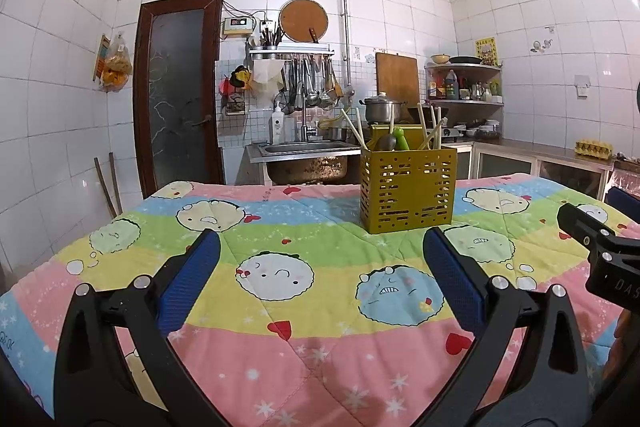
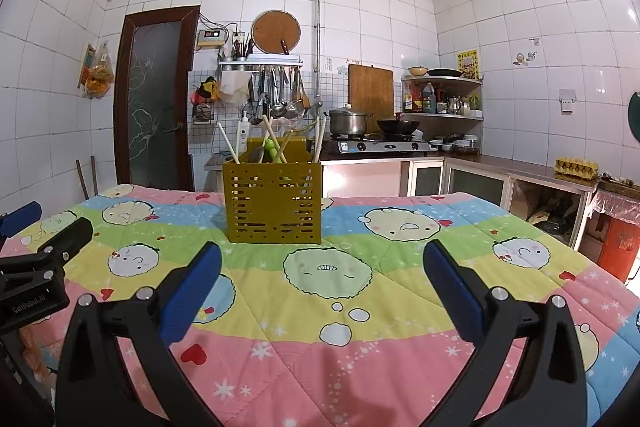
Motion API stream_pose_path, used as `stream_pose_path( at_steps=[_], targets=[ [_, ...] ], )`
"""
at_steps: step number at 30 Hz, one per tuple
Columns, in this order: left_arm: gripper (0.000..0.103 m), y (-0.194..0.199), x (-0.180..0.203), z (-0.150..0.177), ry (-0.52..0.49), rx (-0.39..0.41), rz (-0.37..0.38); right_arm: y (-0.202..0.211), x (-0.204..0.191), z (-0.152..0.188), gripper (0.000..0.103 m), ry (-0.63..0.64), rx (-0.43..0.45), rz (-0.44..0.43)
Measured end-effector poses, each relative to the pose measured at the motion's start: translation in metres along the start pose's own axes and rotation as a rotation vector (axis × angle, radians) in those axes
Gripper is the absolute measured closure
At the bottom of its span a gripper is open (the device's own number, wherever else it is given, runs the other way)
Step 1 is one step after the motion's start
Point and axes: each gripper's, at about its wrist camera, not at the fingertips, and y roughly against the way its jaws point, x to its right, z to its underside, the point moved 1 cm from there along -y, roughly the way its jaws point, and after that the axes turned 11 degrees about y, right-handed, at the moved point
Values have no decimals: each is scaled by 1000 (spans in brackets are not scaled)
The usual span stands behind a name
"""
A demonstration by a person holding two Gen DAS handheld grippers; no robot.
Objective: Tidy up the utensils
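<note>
A mustard-yellow slotted utensil holder (image 1: 407, 190) (image 2: 273, 202) stands upright on the quilt-covered table. Several pale chopsticks (image 1: 354, 131) (image 2: 228, 143), a green-handled utensil (image 1: 401, 139) (image 2: 271, 148) and a dark spoon-like piece (image 1: 387, 142) stick out of its top. My left gripper (image 1: 320, 243) is open, hovering over the quilt short of the holder, with nothing between its blue pads. My right gripper (image 2: 322, 253) is open too and empty, the holder ahead and to its left. Each gripper's black body shows at the edge of the other's view.
The table carries a pastel cartoon quilt (image 1: 280, 291) (image 2: 360, 307). Behind it are a steel sink (image 1: 304, 151), hanging ladles, a stove with a pot (image 2: 347, 123) and wok, corner shelves with bottles, a counter with an egg tray (image 2: 576, 167), and a dark door (image 1: 176, 95).
</note>
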Motion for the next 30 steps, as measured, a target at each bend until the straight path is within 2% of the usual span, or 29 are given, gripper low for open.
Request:
stream_pose_path(
  at_steps=[30],
  targets=[
    [5,4,2,2,-7,10,1,3,2,1,4,-4,6,5]
  ],
)
